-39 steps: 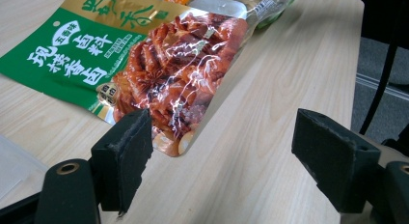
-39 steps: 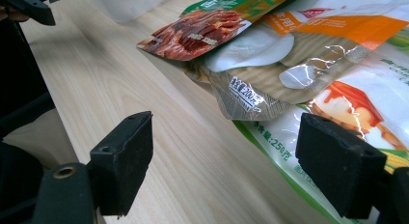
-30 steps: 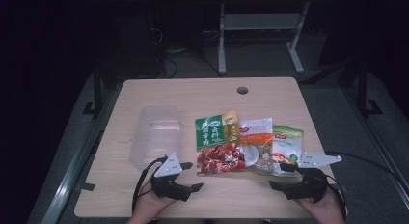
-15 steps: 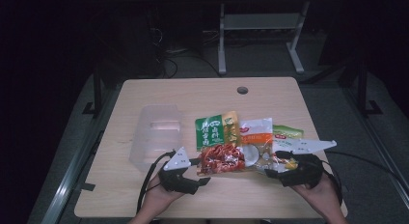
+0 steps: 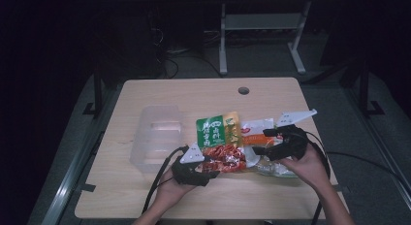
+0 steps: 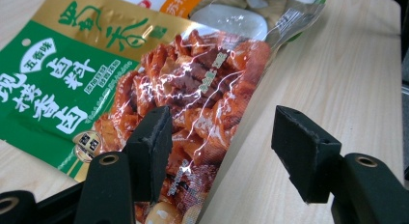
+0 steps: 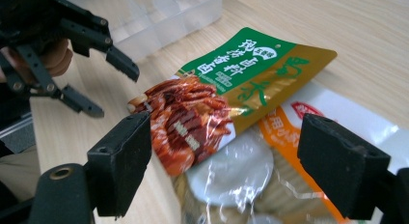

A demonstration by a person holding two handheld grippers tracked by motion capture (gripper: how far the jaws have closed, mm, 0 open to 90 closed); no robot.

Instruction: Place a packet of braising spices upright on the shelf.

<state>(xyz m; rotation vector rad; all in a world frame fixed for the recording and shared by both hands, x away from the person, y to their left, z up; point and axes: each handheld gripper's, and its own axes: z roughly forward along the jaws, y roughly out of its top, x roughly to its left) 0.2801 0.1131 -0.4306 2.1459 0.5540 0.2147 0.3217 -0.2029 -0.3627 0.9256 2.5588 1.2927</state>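
On the counter [image 5: 160, 196], near the person's edge, a small pile of food packets lies between the two tongs. The red snack packet [image 5: 227, 157] lies at the front, its far end overlapping the green and gold packet [image 5: 213, 130]; a clear packet with pale round pieces [image 7: 231, 178] lies under its right end, partly on a white and orange packet [image 5: 254, 128]. A clear plastic box [image 5: 155, 137] stands to the left of the pile, apart from it.

The left tongs [image 6: 222, 147] are apart, with one pad [image 6: 152, 137] over the red snack packet and the other over bare wood, so the packet's long edge sits in the gap. The right tongs [image 7: 226, 161] are also apart and face the pile from the other side, straddling the red packet's end and the clear packet; neither grips anything yet.

Recommended procedure for the step in hand, judged to be a pick-up of the red snack packet:

1. Lower the left tongs until the outer pad slides under the packet's edge.
2. Close on the flat sealed margin, not the bulging middle; the glossy film is likely to slip.
3. Use the right tongs to steady the clear packet below, so it is not dragged along.
4. Lift slowly and check that the green and gold packet stays down.
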